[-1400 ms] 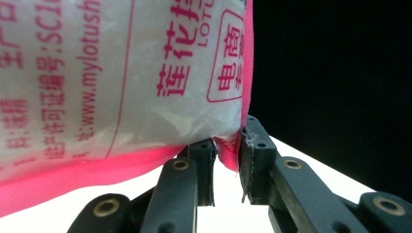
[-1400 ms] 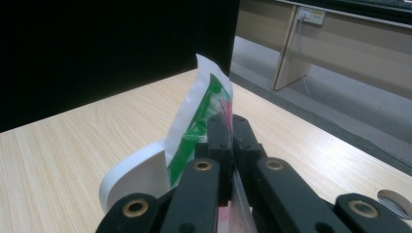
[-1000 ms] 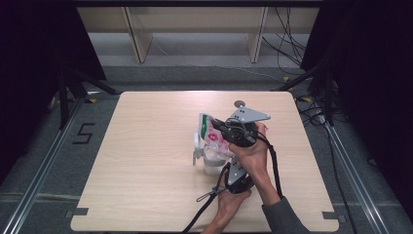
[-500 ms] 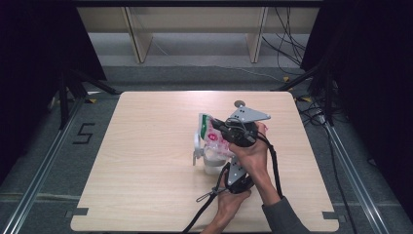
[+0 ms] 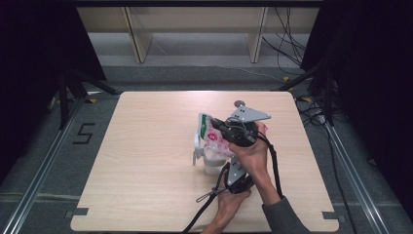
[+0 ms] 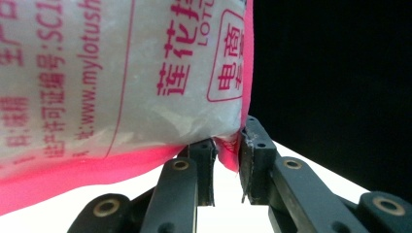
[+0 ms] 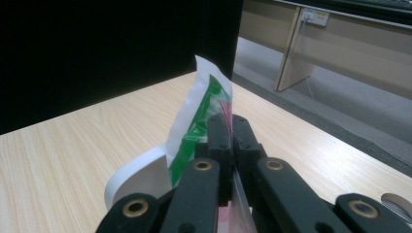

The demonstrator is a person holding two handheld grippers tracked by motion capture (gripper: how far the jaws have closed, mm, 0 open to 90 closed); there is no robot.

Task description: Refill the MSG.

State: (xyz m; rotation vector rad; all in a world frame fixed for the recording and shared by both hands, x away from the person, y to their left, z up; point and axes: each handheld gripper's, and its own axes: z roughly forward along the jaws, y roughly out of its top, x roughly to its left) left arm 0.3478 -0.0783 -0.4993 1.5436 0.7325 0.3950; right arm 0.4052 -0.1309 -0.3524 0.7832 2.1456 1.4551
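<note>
A plastic bag (image 5: 213, 135) with pink, white and green print hangs tilted over a white jug (image 5: 210, 165) at the middle of the table. My right gripper (image 5: 217, 127), grey plate on top, is shut on the bag's upper edge (image 7: 206, 109); its jaws (image 7: 227, 128) are pressed together on the film. From below, my left gripper (image 5: 229, 161) pinches the bag's pink bottom corner (image 6: 227, 154) between its pads, while the white printed side of the bag (image 6: 121, 73) bulges just above them. The jug's white rim (image 7: 138, 174) curves below the bag.
The light wooden table (image 5: 146, 161) has bare room to the left and at the back. Black cables (image 5: 204, 204) trail from the grippers toward the front edge. Wooden table legs (image 5: 136, 41) and loose cables (image 5: 287, 53) stand on the floor beyond the far edge.
</note>
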